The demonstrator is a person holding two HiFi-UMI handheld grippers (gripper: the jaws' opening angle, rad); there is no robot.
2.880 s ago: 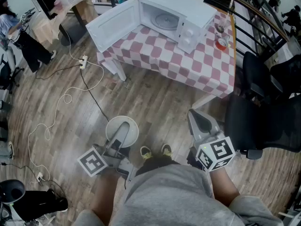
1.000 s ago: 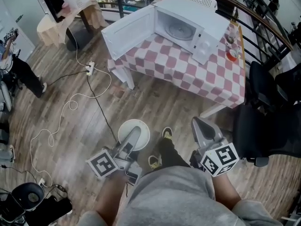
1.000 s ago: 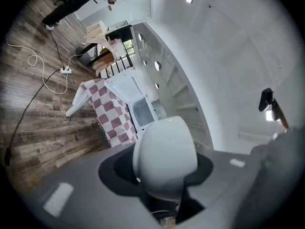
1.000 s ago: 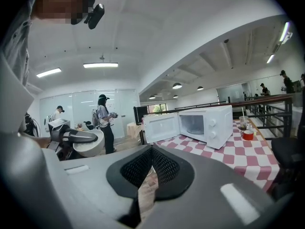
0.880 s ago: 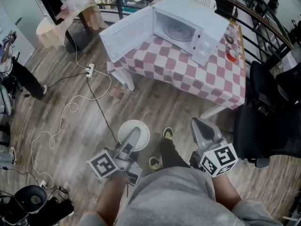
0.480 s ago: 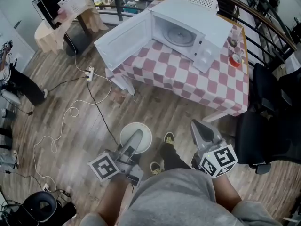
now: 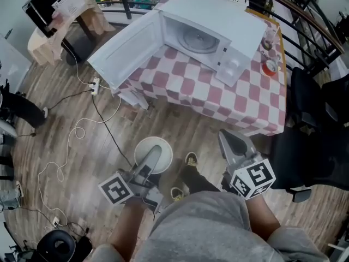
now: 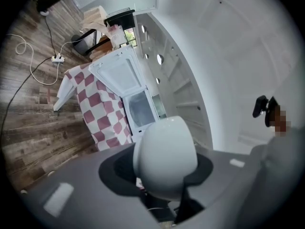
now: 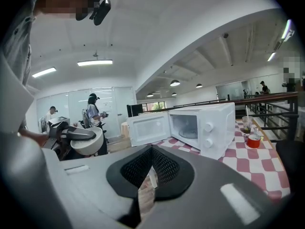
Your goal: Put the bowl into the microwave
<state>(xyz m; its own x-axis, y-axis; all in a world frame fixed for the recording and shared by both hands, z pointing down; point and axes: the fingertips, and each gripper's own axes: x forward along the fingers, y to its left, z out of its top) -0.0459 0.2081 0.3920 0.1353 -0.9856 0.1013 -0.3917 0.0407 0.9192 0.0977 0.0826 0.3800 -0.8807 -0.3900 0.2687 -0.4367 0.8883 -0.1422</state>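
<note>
Left tongs point(image 7: 153, 155) grip the bowl point(image 7: 141, 147) across its rim.

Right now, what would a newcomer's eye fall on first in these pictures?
The white microwave oven stands out at the top of the head view, its door swung wide open, on a table with a red-and-white checked cloth. Nearer the person, the left gripper is clamped on the rim of a white round bowl above the wooden floor; the right gripper is shut and empty.
</note>
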